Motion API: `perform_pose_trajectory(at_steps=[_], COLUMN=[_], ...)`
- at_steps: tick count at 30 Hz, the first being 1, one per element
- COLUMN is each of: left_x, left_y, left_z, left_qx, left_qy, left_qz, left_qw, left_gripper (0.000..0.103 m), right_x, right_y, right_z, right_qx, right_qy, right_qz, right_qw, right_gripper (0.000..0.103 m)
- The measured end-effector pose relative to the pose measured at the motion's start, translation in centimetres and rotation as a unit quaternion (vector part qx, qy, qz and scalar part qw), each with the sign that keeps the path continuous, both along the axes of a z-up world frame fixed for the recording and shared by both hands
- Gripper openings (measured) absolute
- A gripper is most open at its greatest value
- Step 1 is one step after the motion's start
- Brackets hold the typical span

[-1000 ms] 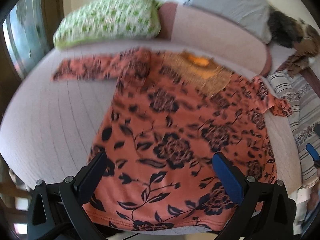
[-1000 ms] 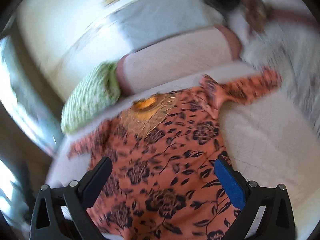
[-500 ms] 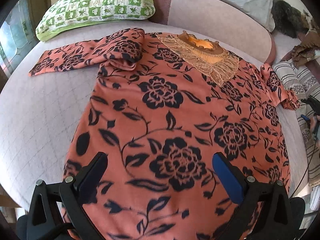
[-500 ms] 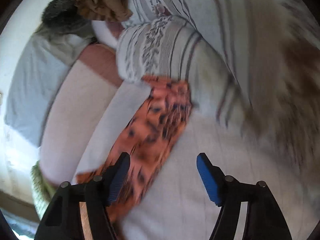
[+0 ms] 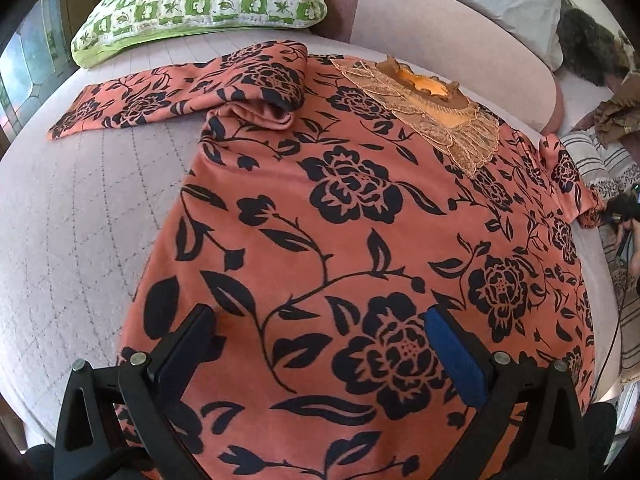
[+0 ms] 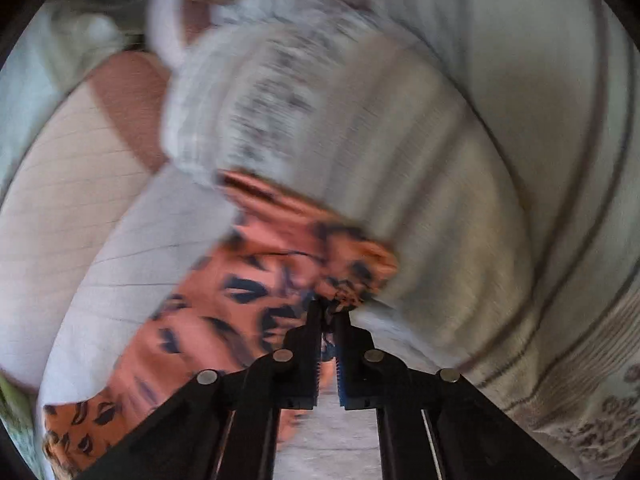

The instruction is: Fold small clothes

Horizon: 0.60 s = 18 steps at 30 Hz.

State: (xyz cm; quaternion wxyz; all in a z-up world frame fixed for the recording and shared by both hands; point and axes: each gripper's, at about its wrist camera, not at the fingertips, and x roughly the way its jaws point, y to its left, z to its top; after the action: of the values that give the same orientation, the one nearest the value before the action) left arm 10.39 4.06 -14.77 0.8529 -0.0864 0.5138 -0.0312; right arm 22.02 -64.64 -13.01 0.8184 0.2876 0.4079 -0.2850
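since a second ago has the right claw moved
Yes. The right claw swung off the orange floral blouse's body to its sleeve end, beside the striped grey bedding, and is shut on that sleeve.

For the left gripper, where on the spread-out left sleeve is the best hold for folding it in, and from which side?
Best at the sleeve cuff, coming from the outer, left side over bare cushion. The left sleeve lies flat and straight there, single-layered, while near the shoulder it is bunched into a thick fold.
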Motion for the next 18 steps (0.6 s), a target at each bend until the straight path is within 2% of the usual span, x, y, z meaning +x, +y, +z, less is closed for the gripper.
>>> perform_pose_trajectory(at_steps=[2, 4, 7, 10, 12, 14, 17, 18], left_x=[-0.1, -0.2, -0.8, -2.0, -2.6, -3.3, -3.6, -3.6], left_y=[0.7, 1.3, 2.6, 4.3, 5.4, 6.7, 8.0, 8.5], left_z=[0.4, 1.1, 2.1, 2.5, 2.6, 2.9, 3.3, 3.4], left_qx=[-0.008, -0.017, -0.031, -0.053, -0.069, -0.08, -0.079, -0.075], left_qy=[-0.008, -0.024, -0.039, -0.051, -0.053, -0.061, -0.07, -0.071], left_qz=[0.009, 0.019, 0.032, 0.052, 0.065, 0.082, 0.094, 0.1], left_qw=[0.9999, 0.9994, 0.9982, 0.9959, 0.994, 0.9915, 0.9899, 0.9897], left_gripper=[0.103, 0.103, 0.103, 0.103, 0.103, 0.103, 0.103, 0.103], right_x=[0.6, 1.1, 1.2, 1.2, 1.6, 2.4, 4.7, 6.1], right_y=[2.7, 6.5, 15.1, 23.8, 30.8, 36.6, 43.5, 46.2], right_z=[3.9, 8.3, 15.7, 19.1, 19.3, 17.3, 12.3, 9.2], right_qx=[-0.017, -0.035, -0.038, -0.017, -0.01, 0.024, 0.072, 0.09], right_qy=[-0.05, -0.099, -0.184, -0.224, -0.228, -0.217, -0.183, -0.152], right_qz=[0.042, 0.095, 0.197, 0.277, 0.331, 0.366, 0.402, 0.432], right_qw=[0.998, 0.99, 0.962, 0.934, 0.916, 0.905, 0.894, 0.884], right_gripper=[0.005, 0.005, 0.005, 0.005, 0.005, 0.006, 0.008, 0.015])
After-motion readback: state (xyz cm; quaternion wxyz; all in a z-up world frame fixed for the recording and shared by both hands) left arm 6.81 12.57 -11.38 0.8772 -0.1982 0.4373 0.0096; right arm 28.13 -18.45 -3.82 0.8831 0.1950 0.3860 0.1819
